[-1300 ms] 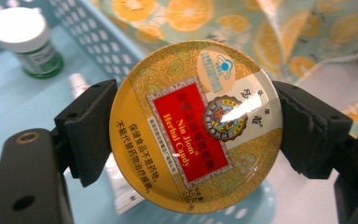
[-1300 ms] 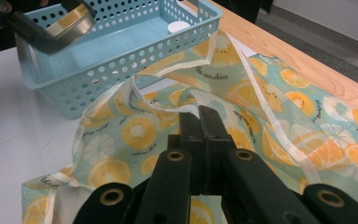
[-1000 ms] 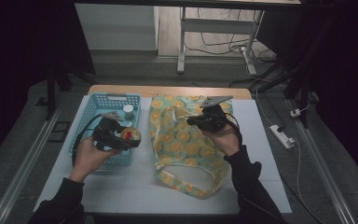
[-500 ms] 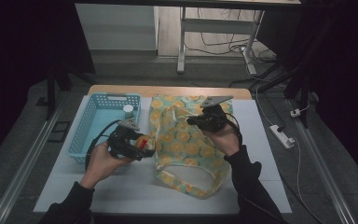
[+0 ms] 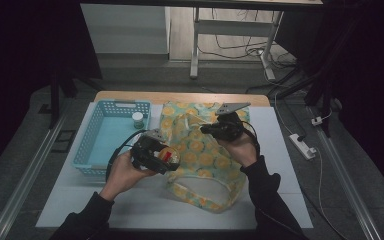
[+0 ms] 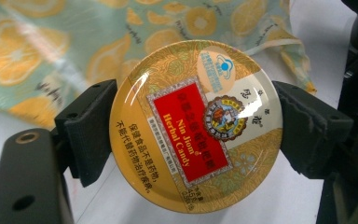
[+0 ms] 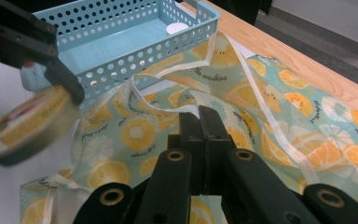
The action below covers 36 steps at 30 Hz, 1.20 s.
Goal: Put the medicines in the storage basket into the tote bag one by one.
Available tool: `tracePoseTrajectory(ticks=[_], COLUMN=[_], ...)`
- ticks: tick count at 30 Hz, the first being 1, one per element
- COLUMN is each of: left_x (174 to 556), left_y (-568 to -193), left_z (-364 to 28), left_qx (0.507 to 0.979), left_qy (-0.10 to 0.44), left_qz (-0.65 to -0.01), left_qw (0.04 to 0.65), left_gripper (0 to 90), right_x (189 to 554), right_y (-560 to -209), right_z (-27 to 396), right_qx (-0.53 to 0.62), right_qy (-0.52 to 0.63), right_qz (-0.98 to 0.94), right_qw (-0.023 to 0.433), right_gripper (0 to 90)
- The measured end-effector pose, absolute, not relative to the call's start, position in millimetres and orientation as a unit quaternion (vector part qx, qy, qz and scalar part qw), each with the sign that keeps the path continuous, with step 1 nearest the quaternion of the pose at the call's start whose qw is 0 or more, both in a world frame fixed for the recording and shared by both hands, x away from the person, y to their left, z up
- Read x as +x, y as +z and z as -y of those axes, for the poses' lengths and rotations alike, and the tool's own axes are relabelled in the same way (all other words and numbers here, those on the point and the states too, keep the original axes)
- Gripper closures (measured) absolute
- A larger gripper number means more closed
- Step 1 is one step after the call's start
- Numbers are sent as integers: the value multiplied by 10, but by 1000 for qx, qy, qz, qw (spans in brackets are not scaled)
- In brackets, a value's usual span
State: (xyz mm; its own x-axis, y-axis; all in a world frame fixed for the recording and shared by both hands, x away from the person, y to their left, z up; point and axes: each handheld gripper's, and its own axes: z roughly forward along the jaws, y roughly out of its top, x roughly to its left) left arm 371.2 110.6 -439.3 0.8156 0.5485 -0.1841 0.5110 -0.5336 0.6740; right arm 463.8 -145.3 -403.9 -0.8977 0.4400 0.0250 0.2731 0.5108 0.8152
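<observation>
the left gripper [image 5: 156, 156] – jaws clamped on the round candy tin [image 6: 196, 125] – has carried it from the blue basket [image 5: 111, 131] toward the fruit-print bag [image 5: 200, 150]. the right gripper [image 5: 219, 129], jaws pinched on the bag's rim, holds it up – packing looks next.

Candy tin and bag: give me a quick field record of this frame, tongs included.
held item: round yellow candy tin, red label up
left tongs: shut on the tin's rim, at the bag's left edge
right tongs: shut, pinching the rim of the bag
bag: lemon-print cloth bag lying on the white table
basket: blue basket left of the bag, small jar in its far corner
</observation>
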Motion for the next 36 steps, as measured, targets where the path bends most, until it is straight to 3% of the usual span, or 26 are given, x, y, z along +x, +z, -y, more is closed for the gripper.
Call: tracePoseTrajectory(ticks=[18,36], left_x=[3991,4380], left_y=[-4569,-4657], left_z=[-621,-491], left_qx=[885,868], left_qy=[25,38], left_qz=[-289,-320], left_qw=[364,378], left_gripper=[203,202], right_x=[4631,4625], right_y=[-4040,-4059], right_z=[1444,1419], right_qx=[203,202], right_qy=[450,447], right_qz=[-864,-866], right_qw=[95,93], right_gripper=[900,900])
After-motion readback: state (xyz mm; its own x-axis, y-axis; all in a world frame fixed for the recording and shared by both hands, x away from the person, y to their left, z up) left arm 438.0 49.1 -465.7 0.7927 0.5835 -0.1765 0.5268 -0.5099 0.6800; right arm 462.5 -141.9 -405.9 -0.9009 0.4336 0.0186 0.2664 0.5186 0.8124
